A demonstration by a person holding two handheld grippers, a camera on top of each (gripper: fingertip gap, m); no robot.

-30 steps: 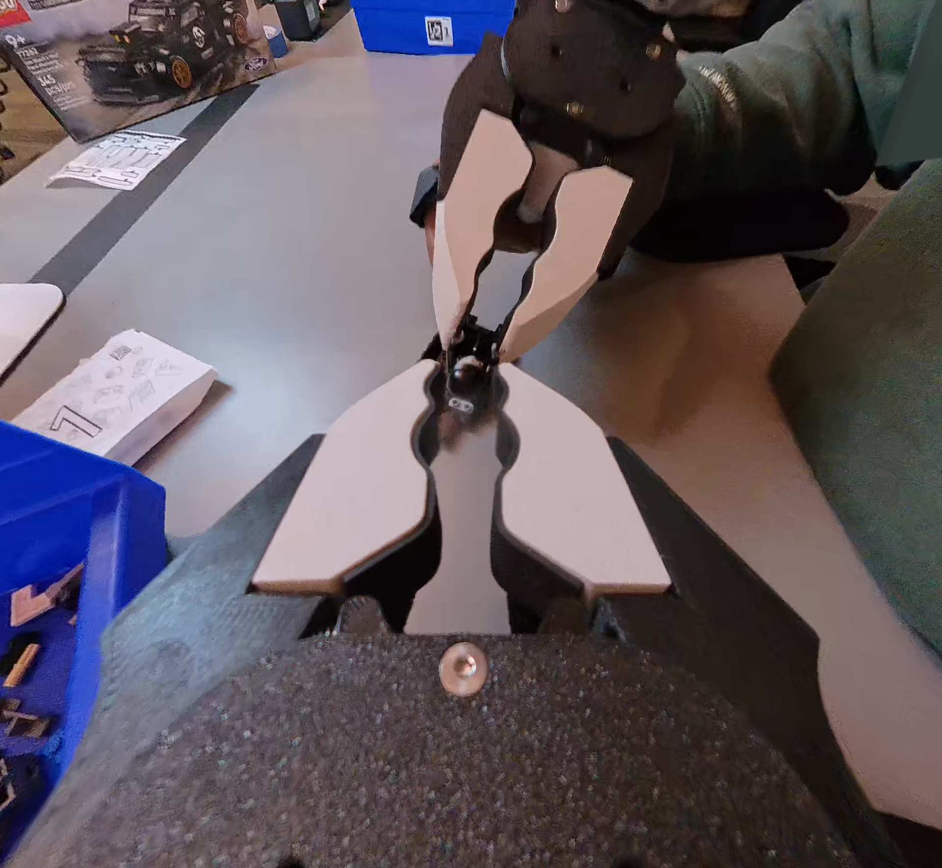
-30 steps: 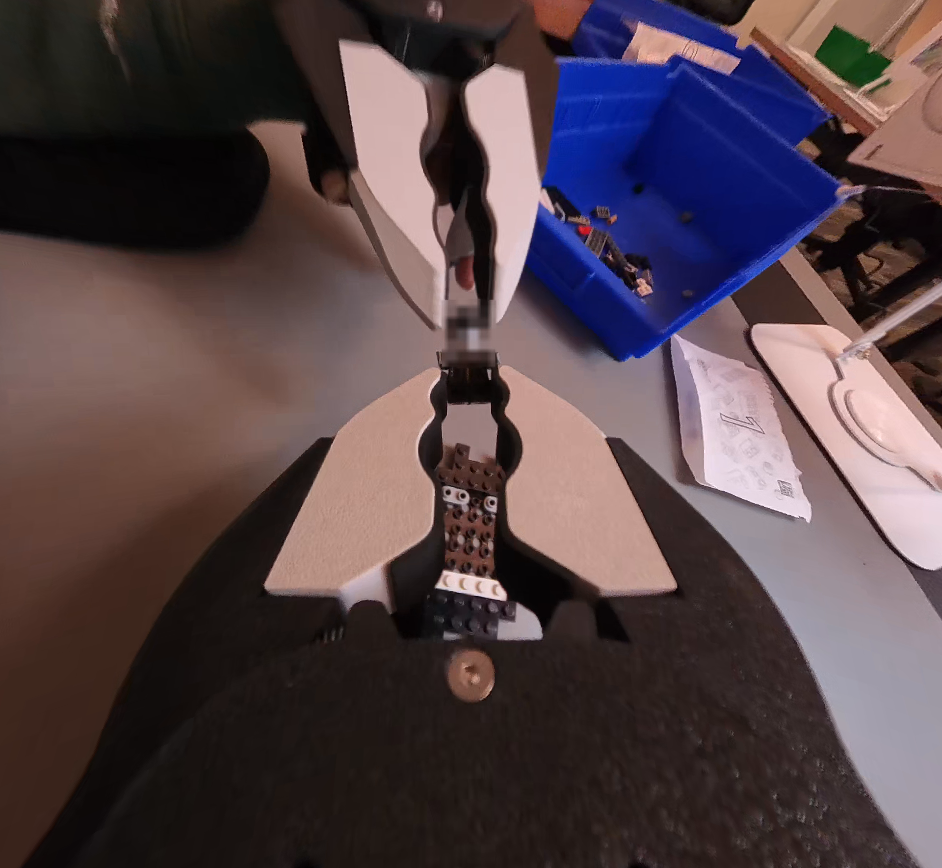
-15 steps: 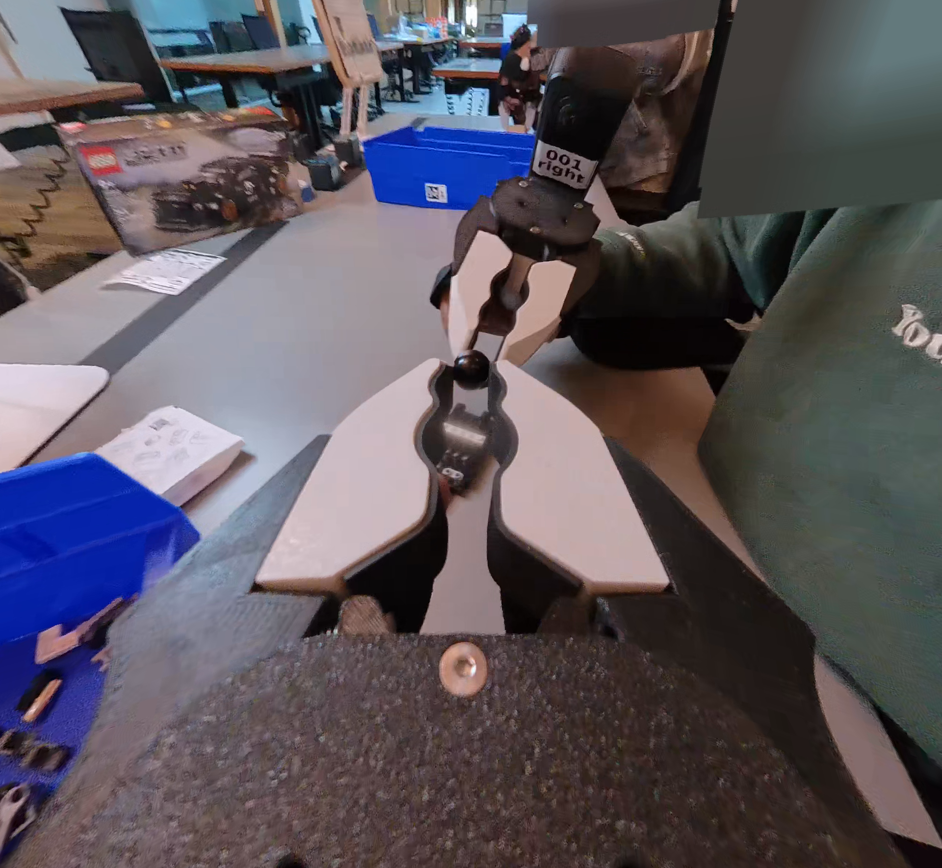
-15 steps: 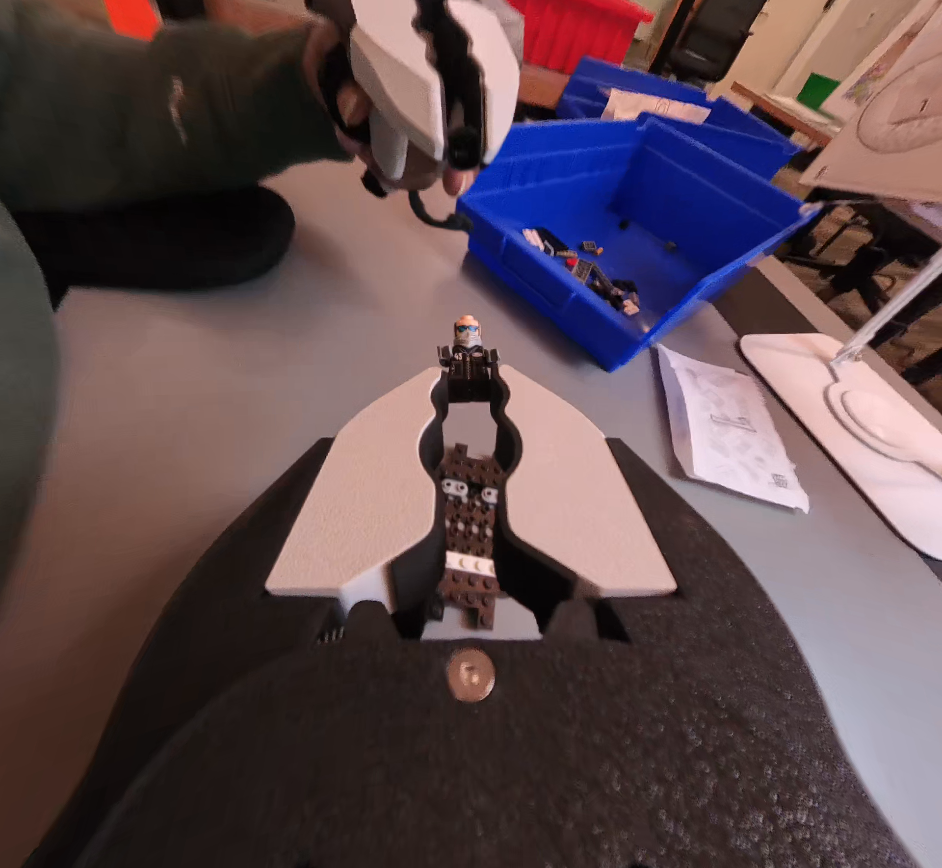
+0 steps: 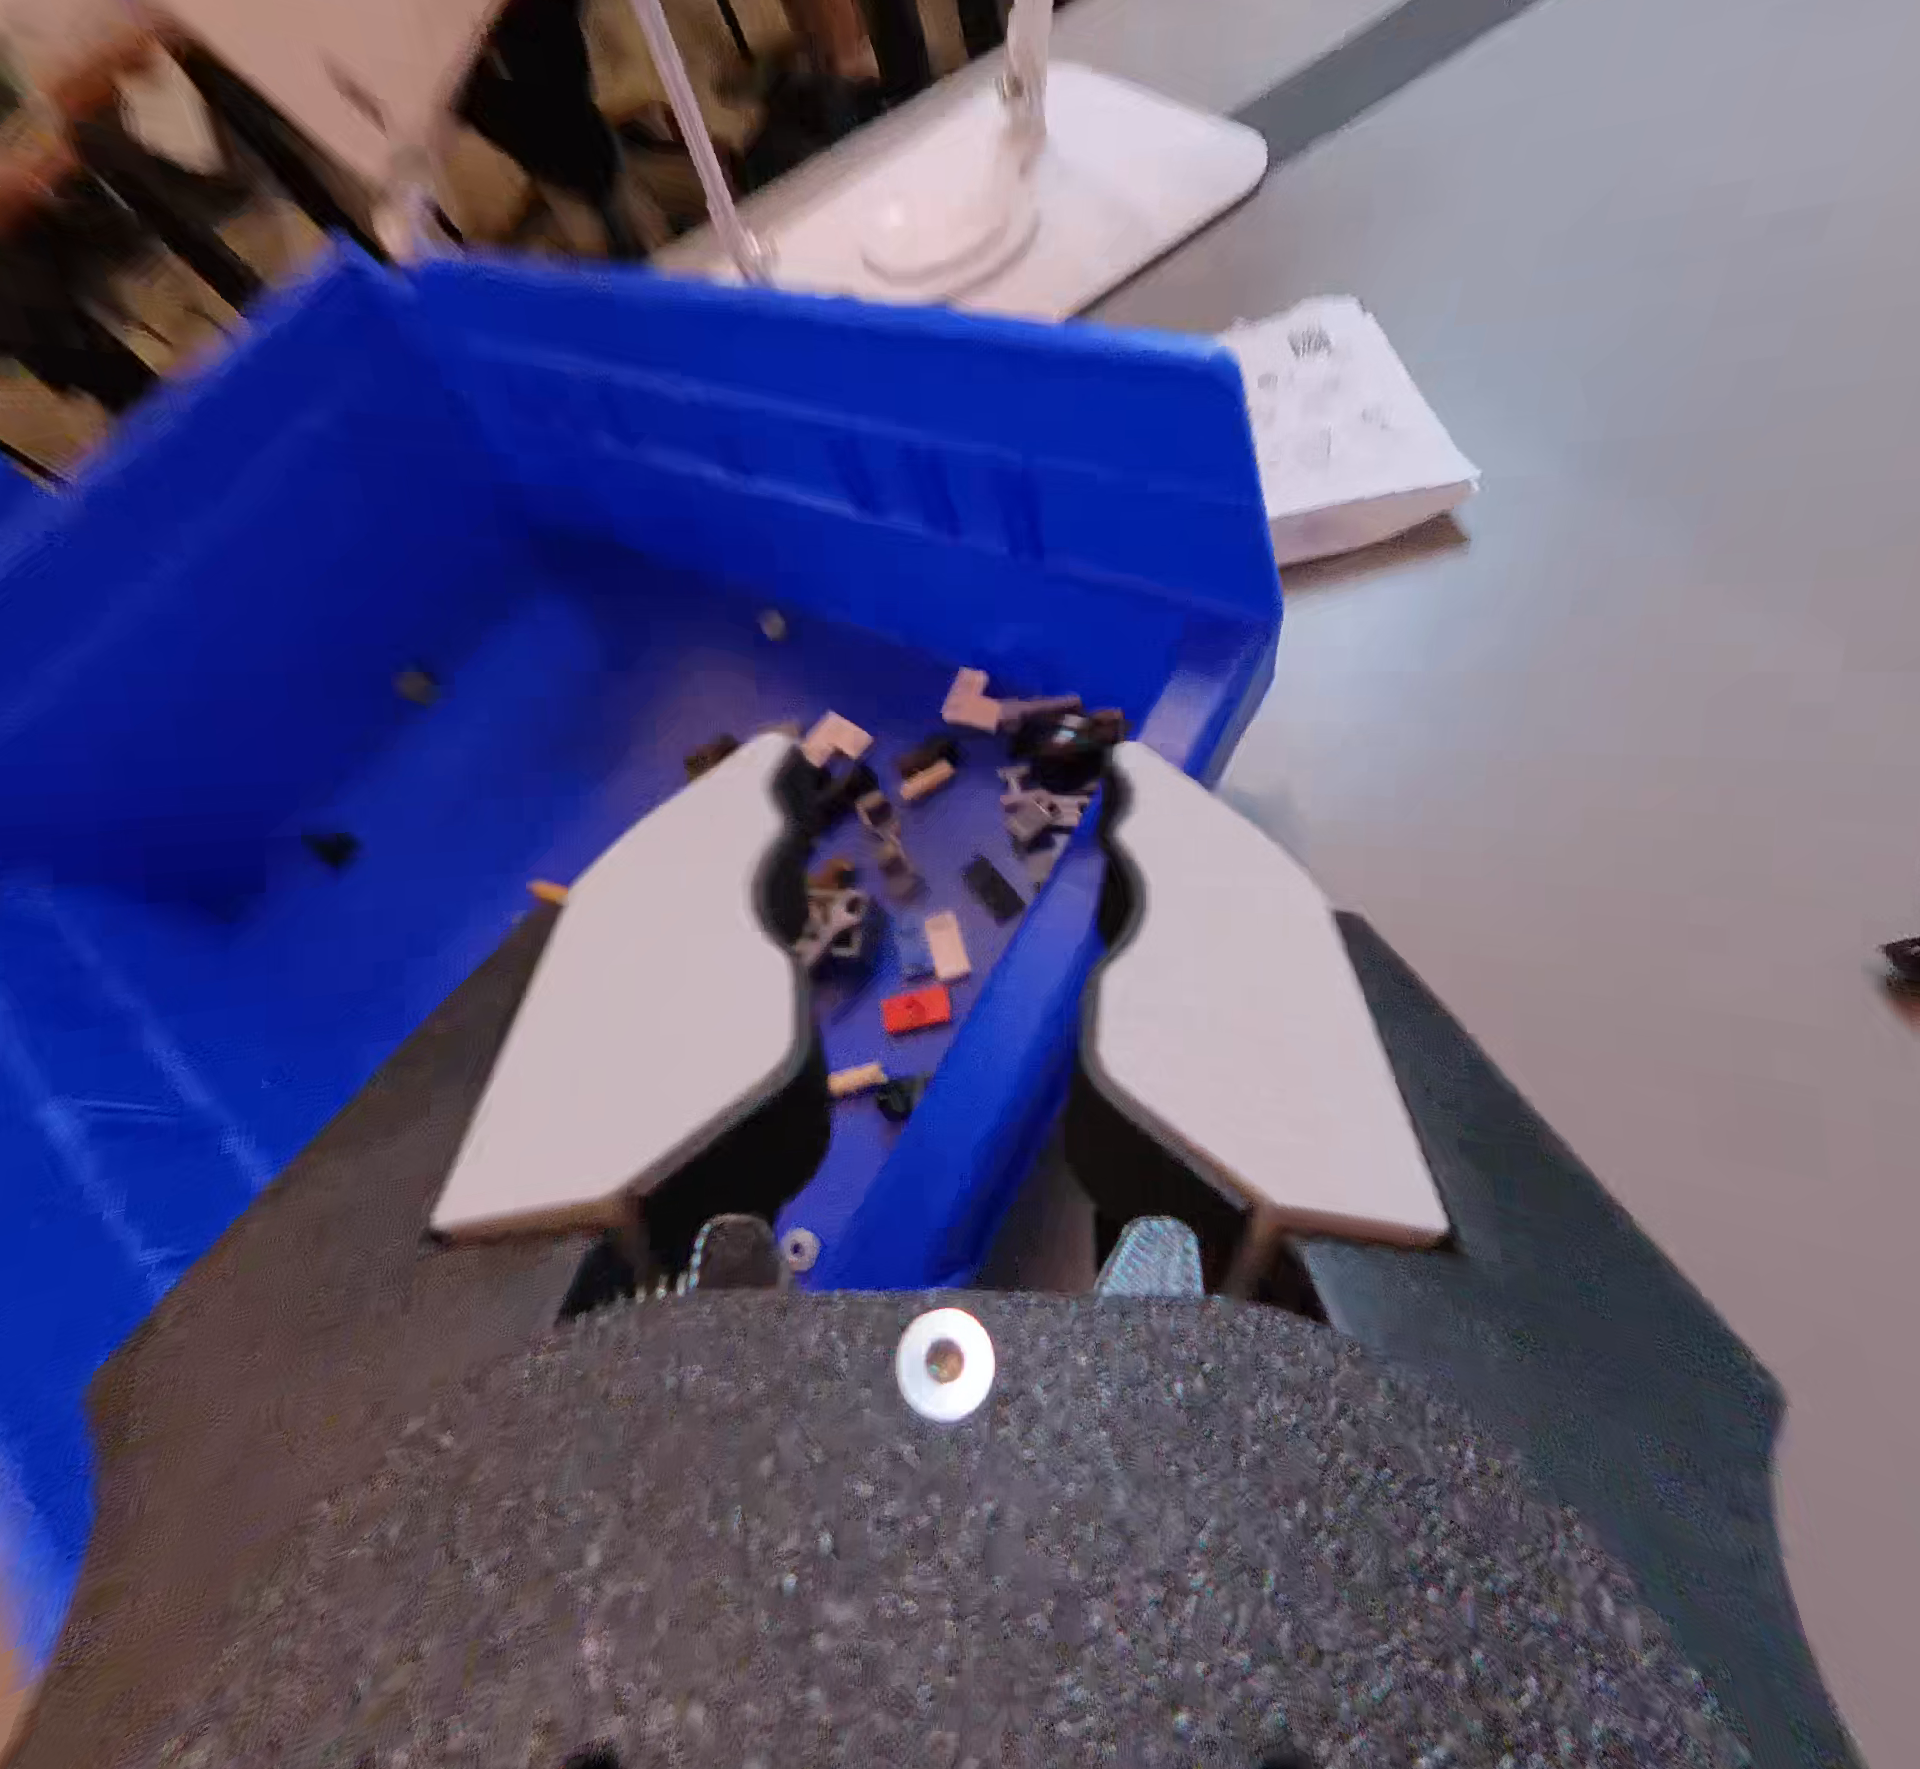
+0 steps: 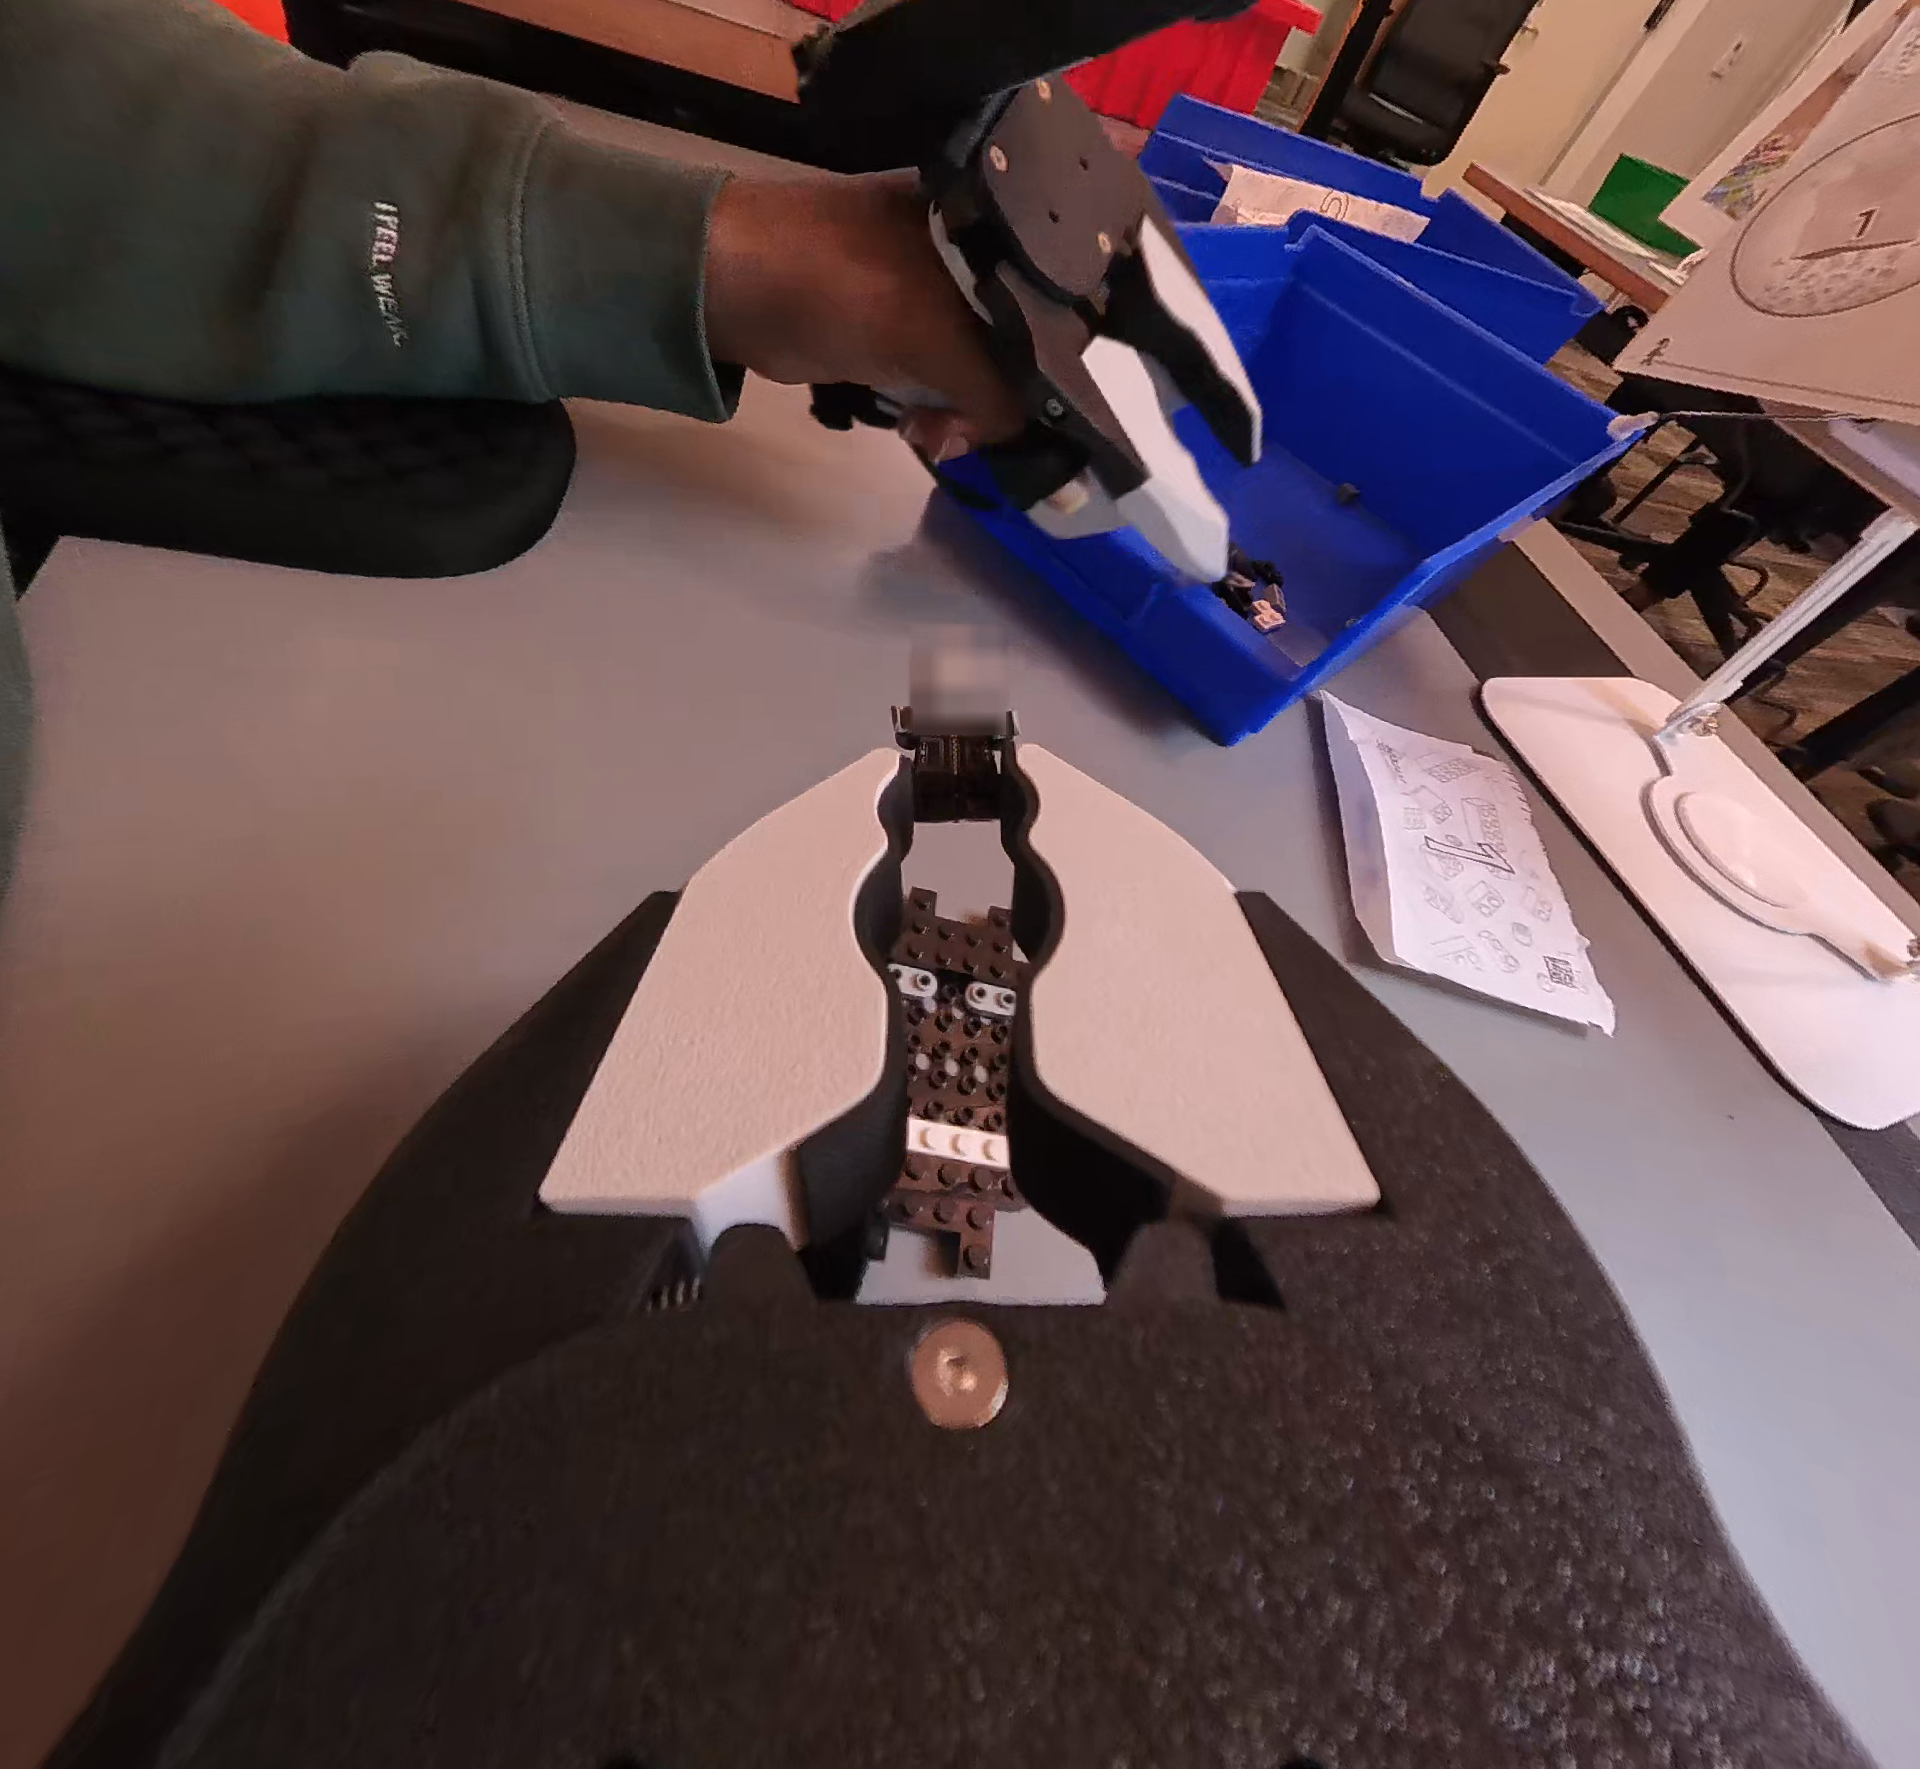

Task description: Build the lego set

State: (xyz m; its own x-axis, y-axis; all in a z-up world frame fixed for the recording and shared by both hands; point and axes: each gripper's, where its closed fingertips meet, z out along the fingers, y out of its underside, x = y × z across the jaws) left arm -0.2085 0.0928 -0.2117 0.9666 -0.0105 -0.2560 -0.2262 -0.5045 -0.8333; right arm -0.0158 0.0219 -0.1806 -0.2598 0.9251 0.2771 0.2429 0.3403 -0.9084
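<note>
From the left wrist the left claw (image 5: 948, 763) gapes wide over loose bricks (image 5: 914, 898) in the blue bin (image 5: 727, 472), while from the right wrist the right claw (image 6: 958, 763) pinches a minifigure (image 6: 956, 753) above a brick plate (image 6: 951, 1075) on the counter (image 6: 416, 784).

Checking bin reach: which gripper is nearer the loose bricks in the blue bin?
Left. The left gripper hangs open over the loose bricks in the blue bin; the right gripper is over the table, shut on a minifigure.

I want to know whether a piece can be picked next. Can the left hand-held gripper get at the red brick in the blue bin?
Probably yes: the left hand-held gripper is open above the blue bin, and the red brick lies uncovered between its fingers.
</note>
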